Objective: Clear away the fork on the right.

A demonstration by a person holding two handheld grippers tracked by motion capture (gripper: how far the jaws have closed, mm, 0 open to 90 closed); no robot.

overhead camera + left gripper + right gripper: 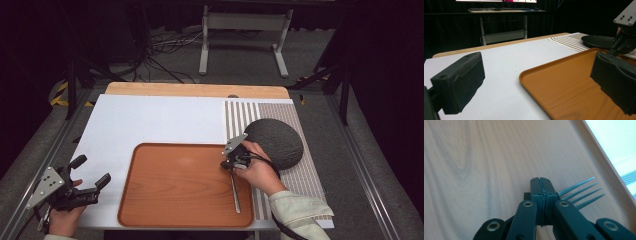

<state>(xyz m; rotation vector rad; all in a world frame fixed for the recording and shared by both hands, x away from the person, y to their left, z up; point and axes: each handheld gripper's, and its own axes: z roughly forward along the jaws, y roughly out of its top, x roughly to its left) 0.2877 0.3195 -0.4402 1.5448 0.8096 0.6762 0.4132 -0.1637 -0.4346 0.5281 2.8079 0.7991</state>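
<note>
A brown wooden tray [185,185] lies at the front middle of the white mat. My right gripper [233,167] hangs over the tray's right part, shut on a metal fork [235,192] whose handle runs toward the front edge. In the right gripper view the jaws [541,185] are pressed together and the fork's tines [580,192] stick out to their right over the tray's wood [474,165]. Whether the fork touches the tray I cannot tell. My left gripper [91,171] rests at the table's front left corner, open and holding nothing, its pads [459,82] wide apart.
A dark round plate [275,142] lies on a striped placemat [305,175] just right of the tray, behind my right hand. The white mat [150,120] spreads to the left and behind. A grey table frame [245,22] stands on the floor beyond.
</note>
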